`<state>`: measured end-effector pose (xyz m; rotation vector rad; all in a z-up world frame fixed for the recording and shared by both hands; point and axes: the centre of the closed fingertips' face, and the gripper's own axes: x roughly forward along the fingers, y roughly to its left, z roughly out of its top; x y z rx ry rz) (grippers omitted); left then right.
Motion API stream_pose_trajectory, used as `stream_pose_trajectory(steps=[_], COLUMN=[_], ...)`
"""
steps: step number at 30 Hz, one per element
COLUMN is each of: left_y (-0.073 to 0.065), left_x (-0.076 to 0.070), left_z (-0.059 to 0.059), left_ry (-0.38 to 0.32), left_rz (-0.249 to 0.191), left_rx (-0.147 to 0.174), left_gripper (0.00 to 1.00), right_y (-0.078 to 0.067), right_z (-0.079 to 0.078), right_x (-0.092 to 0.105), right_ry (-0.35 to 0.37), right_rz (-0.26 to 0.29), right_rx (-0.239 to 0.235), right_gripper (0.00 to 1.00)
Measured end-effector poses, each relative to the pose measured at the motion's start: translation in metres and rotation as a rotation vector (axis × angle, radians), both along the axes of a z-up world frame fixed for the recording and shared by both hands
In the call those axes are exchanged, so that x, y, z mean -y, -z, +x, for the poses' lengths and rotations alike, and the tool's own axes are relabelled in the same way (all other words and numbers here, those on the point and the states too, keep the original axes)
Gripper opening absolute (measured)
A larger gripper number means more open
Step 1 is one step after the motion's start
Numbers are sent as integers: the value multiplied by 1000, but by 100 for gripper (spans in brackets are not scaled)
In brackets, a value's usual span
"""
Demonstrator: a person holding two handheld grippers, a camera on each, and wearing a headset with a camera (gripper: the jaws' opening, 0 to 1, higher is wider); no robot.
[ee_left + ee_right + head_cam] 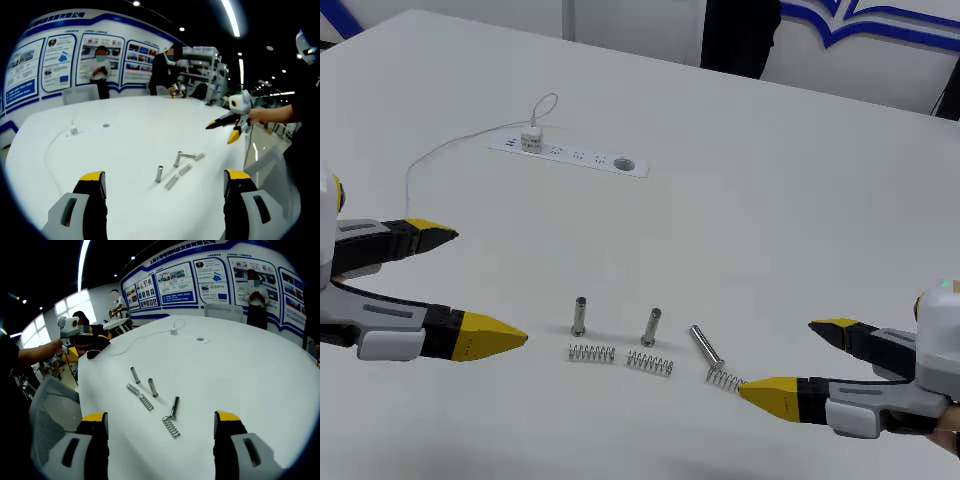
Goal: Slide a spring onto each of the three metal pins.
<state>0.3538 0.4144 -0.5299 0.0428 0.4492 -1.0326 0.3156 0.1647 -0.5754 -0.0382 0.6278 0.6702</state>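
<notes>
Three short metal pins are on the white table [770, 230]. The left pin [579, 316] and the middle pin [651, 326] appear to stand on end; the right pin [705, 346] lies flat. A spring lies in front of each: left spring [591, 353], middle spring [650, 364], right spring [724, 378], which touches the lying pin's end. My left gripper [488, 287] is open to the left of the row. My right gripper [777, 358] is open at the right, its near fingertip close to the right spring. In the gripper views, both the left gripper [165, 176] and the right gripper [162, 416] hold nothing.
A white power strip [570, 155] with a plugged-in charger [531, 138] and a looping cable lies farther back on the table. Several people stand by wall posters beyond the table's far edge. A mesh chair [50, 410] is beside the table.
</notes>
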Motion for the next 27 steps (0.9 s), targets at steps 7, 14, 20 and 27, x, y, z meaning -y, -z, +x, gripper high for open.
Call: stream_pose_trajectory(steps=[7, 14, 20, 27], left_y=[4, 0, 7, 11], left_x=[0, 3, 1, -1], left_z=[-2, -3, -4, -3], left_ry=[4, -9, 3, -7], left_rz=[14, -18, 13, 6], left_rx=[-9, -15, -23, -35], left_gripper=[99, 100, 99, 99], right_y=[1, 7, 10, 14], right_z=[5, 10, 16, 24], right_x=[1, 0, -3, -3], right_ry=[12, 11, 20, 47], right_rz=[10, 5, 15, 24], right_rx=[0, -7, -15, -27], right_gripper=[85, 84, 80, 75])
